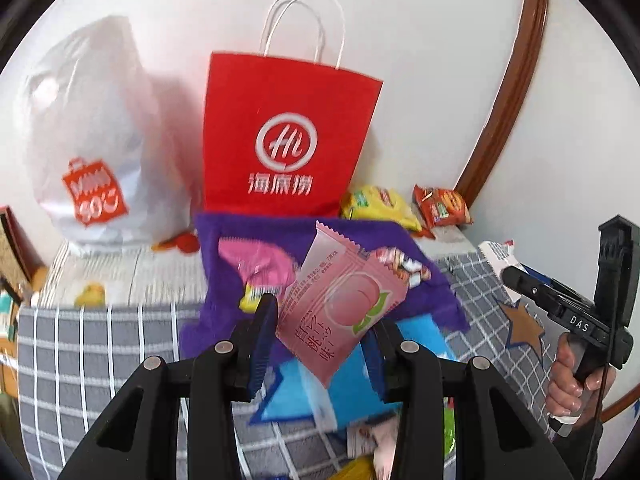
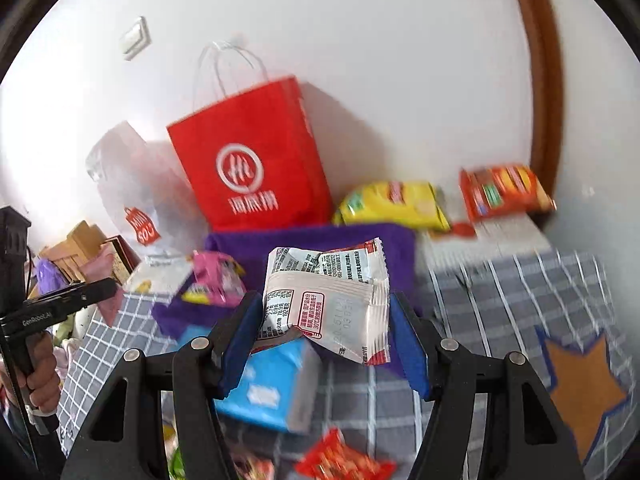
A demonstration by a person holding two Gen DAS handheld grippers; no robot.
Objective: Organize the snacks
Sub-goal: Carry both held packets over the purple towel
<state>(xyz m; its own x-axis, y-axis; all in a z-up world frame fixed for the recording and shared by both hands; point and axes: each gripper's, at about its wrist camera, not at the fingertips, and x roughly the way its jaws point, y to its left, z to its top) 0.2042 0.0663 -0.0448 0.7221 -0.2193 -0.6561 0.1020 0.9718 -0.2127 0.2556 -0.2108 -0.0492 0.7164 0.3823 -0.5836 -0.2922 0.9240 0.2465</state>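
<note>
I see a pink peach snack packet [image 1: 340,304] pinched in my left claw [image 1: 320,344] and a crumpled white packet [image 2: 326,300] clamped in my right claw [image 2: 324,340], both held over the purple cloth [image 1: 288,236] before the red paper bag [image 1: 284,136] on the checked bed cover [image 2: 520,300].

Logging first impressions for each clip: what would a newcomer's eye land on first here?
The red paper bag standing upright against the white wall, behind a purple cloth. Then the snacks up close: a pink peach packet between the left gripper's fingers, and a crumpled white wrapper between the right gripper's.
</note>
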